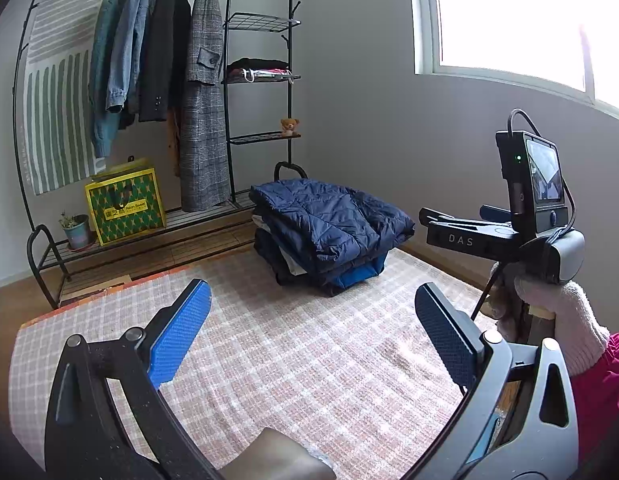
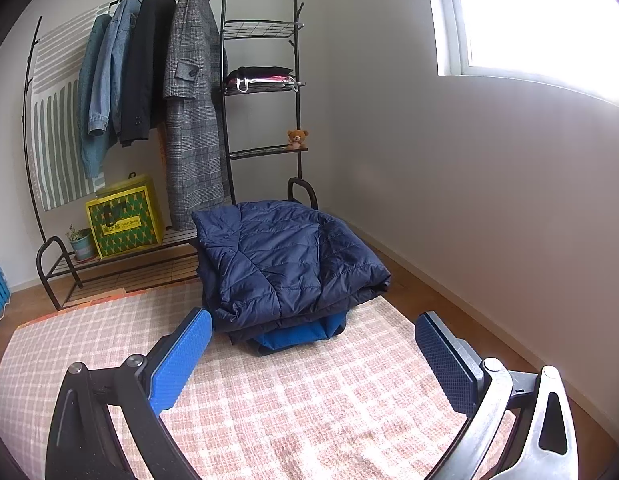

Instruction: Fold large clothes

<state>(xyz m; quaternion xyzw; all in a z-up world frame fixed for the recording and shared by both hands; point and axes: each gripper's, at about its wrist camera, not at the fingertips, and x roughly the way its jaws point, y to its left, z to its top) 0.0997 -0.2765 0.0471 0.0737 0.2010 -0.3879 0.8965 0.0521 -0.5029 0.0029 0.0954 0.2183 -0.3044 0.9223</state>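
Observation:
A folded navy quilted jacket [image 1: 329, 220] [image 2: 285, 264] tops a stack of folded clothes at the far end of the pink checked rug [image 1: 289, 360] [image 2: 309, 400]; a bright blue garment [image 2: 297, 336] shows at the stack's bottom. My left gripper [image 1: 311, 332] hangs open above the rug, short of the stack, holding nothing. My right gripper [image 2: 313, 360] is open too, empty, just in front of the stack. In the left wrist view the right gripper's body [image 1: 505, 232] appears at the right, held by a gloved hand [image 1: 557, 320].
A black clothes rack [image 1: 157, 120] [image 2: 149, 120] with several hanging coats stands against the far wall, with a yellow-green bag [image 1: 125, 208], a small potted plant [image 1: 75, 230] and a teddy bear [image 1: 289, 126] on its shelves. A window [image 1: 529, 20] is at the right. Wood floor borders the rug.

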